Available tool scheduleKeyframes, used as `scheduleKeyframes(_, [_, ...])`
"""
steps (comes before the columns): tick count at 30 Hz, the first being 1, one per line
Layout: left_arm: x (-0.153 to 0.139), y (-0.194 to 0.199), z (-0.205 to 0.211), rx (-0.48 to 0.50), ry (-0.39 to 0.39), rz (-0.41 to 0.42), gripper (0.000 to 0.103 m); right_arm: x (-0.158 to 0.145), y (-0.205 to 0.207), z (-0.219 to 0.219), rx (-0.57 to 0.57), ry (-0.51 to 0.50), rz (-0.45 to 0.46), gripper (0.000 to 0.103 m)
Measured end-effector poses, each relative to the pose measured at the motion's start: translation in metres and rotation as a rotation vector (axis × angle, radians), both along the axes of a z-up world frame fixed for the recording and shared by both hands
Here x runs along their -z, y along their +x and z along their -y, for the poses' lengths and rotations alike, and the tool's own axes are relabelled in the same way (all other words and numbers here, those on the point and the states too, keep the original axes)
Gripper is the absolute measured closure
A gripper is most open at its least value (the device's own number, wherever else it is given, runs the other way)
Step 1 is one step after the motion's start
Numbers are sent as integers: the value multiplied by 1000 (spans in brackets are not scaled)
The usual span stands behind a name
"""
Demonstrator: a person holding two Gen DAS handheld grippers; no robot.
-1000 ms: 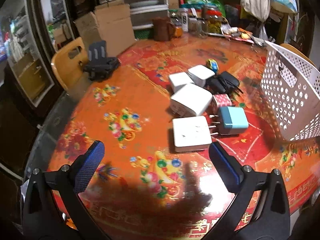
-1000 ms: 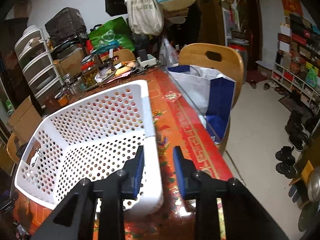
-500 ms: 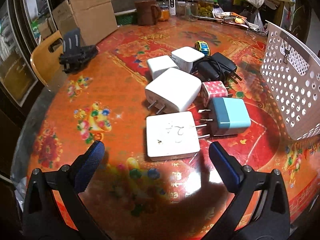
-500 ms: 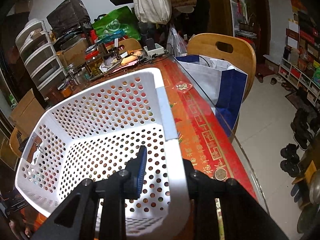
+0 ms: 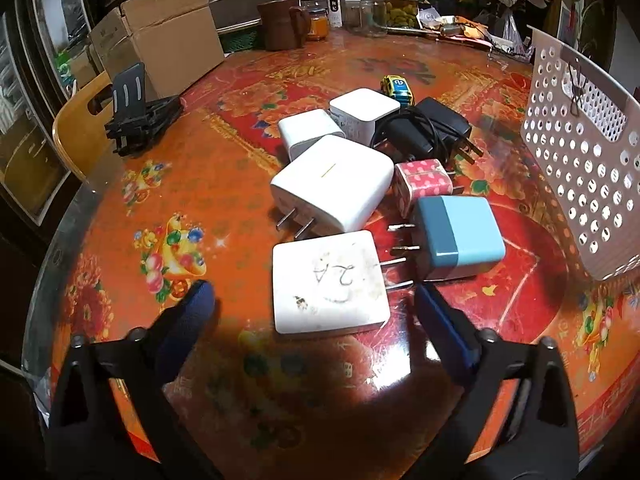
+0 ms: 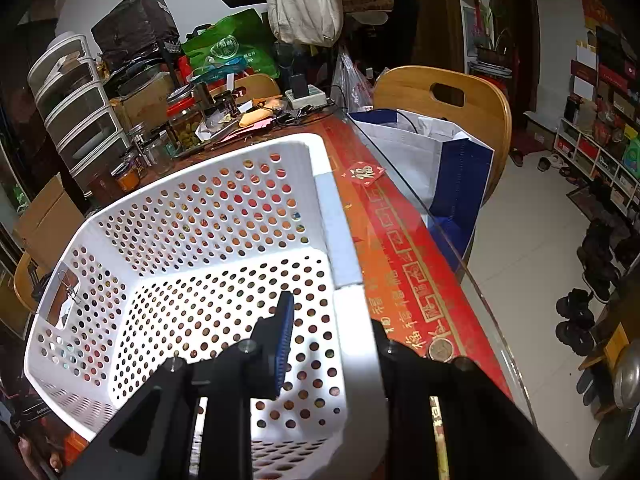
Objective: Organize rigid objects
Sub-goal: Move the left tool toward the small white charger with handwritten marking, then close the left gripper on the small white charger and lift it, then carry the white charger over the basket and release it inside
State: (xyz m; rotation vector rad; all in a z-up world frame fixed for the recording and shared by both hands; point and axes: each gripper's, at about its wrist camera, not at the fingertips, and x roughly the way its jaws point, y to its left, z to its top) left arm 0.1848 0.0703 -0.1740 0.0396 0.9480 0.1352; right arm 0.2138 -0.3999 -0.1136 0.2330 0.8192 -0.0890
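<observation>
A cluster of plug chargers lies on the red floral table. Nearest is a flat white charger marked "2A" [image 5: 330, 282]; my open left gripper [image 5: 312, 304] stands just before it, one finger on each side. Behind it lie a blue charger [image 5: 460, 236], a large white charger [image 5: 334, 184], a pink dotted one [image 5: 422, 184], two small white cubes [image 5: 310, 132], a black charger with cord [image 5: 428, 130] and a toy car [image 5: 396, 88]. The white perforated basket [image 5: 580, 168] stands to the right. My right gripper [image 6: 332, 344] straddles the basket's near wall [image 6: 340, 240], closed on it.
A black phone stand [image 5: 136, 120] and cardboard boxes [image 5: 160, 40] sit at the far left. Jars and a brown jug [image 5: 282, 26] line the back edge. A wooden chair [image 6: 444, 100] with a blue-white bag [image 6: 440, 160] stands beyond the table's right edge.
My left gripper has moved forward and down to the chargers, so the 2A charger now lies between its fingers. My right gripper has moved onto the basket wall and closed on it.
</observation>
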Motion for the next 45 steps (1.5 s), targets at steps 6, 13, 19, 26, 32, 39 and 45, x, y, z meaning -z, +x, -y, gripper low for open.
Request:
scheduleKeyframes(6, [-4,-6,7,20,14,18,39,0,0,0,0,1,1,80])
scheduleKeyframes(13, [-12,-20,10,16,58,81,39,-1,0,1,-3,3,4,80])
scheduleKeyframes(19, [-36,-31,11,-3,101,135,39,-1,0,1,-7,0,9,80])
scheduleKeyframes(26, [-101,-21,35,38,208,205,39,-1,1,-1,-13,-19,7,80])
scheduleKeyframes(32, [-172,6,96,200,249,257,39,0,2,0,-12,-13,8,80])
scheduleKeyframes(39, [-183,64,197,347,337,166,39,1,3,-1,-13,-22,4,80])
scheduleKeyframes(45, [-142,102,267,464,442,26,39,1,3,-2,-16,-23,-1,80])
